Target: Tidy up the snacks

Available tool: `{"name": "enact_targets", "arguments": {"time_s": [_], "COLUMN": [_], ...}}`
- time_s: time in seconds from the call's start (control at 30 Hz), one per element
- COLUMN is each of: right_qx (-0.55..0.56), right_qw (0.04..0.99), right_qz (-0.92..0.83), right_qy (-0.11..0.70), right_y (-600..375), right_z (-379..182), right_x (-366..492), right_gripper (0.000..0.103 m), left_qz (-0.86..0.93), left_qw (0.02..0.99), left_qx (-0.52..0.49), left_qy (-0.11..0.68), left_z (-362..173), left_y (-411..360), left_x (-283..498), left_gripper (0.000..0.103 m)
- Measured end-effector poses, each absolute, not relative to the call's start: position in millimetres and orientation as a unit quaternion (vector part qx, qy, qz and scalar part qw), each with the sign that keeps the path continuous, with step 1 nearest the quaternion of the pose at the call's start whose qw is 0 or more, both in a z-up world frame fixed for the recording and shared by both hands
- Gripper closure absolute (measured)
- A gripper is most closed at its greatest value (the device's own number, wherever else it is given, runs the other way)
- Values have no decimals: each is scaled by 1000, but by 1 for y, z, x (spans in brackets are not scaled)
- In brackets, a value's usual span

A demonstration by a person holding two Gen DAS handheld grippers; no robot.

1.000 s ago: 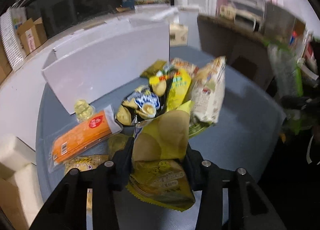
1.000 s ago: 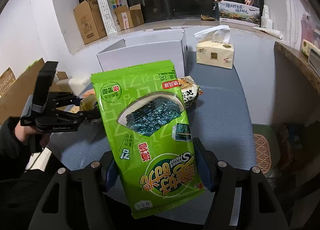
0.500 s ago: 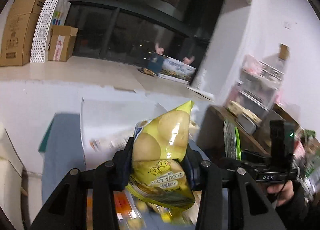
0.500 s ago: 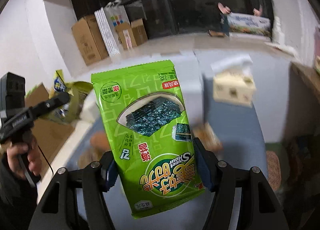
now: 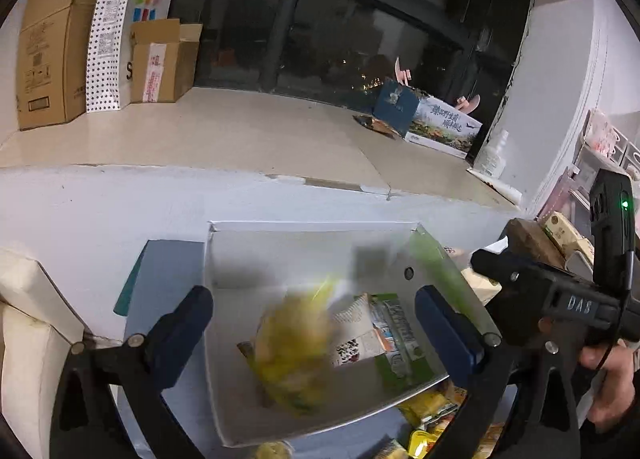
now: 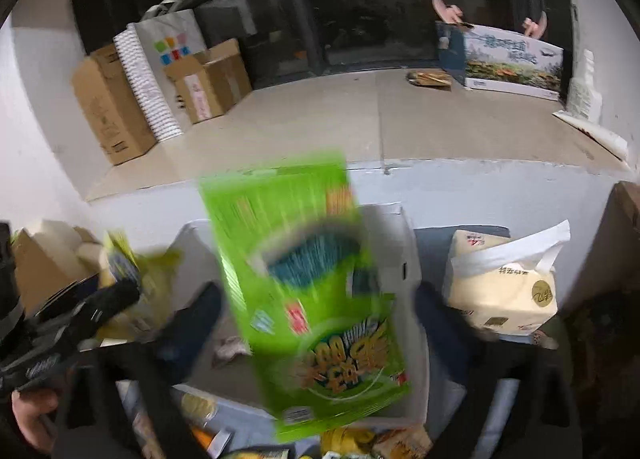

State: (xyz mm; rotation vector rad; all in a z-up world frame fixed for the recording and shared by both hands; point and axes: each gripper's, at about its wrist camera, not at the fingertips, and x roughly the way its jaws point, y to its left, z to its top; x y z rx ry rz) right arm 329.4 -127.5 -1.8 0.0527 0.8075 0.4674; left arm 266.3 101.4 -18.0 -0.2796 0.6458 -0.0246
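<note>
Notably, motion blur hides much of the detail. Seen from the left wrist camera, the left gripper point(image 5: 312, 333) stands with its two blue-padded fingers spread wide and nothing between them; below it a blurred yellow crisp packet point(image 5: 294, 351) sits over the floor of the open white cardboard box point(image 5: 280, 251), its print unreadable and its contact with the box floor impossible to judge. To its right, inside the same box, lies one white-and-green flat packet point(image 5: 378, 333), partly covered by the yellow one. The right gripper point(image 5: 560, 299) shows at the frame's right edge, its fingertips cut off by the box wall. Loose yellow wrappers point(image 5: 428, 415) lie outside the box's near wall, cut off by the frame; their count cannot be told. From the right wrist camera, one green seaweed snack bag point(image 6: 316, 299) is smeared by blur over the box, clear of both dark fingers point(image 6: 440, 323), which stand wide apart. One cream tissue pack point(image 6: 500, 283) sits to the right of the box. Three brown cartons point(image 6: 112, 103) and one white paper bag point(image 6: 168, 59) stand on the far ledge.
</note>
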Motion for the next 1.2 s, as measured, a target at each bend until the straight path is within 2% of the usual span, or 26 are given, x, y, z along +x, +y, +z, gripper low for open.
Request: {"name": "enact_targets", "arguments": {"time_s": [0.2,0.5,0.73,0.9,1.0,1.2], "right_qx": [70,61,9,-20,-38,-49], "right_qw": [878,887,862,855,868,886], "right_qz": [247,329,414,430,416,384], "right_qy": [404,320,292,289,270,257], "right_y": [-146,-165,-170,-179,-186,-201], "right_z": [-12,15,0,-17,-21,-25], "right_x": [326,247,141,82,56,34], "right_gripper": [0,0,0,0,0,0], "left_qz": [-15,-103,-202,-217,-226,-232], "left_qw": [938,946,911,877,859,817], "left_qx": [-136,-70,45,84,143,234], "left_qy": [320,300,358,420,436,473], "left_z": [-22,-14,-69,-106,-123,-154], "left_y": [112,103,89,86,74,46], "left_x": [251,171,113,121,125,140], "left_gripper": [0,0,0,0,0,0]}}
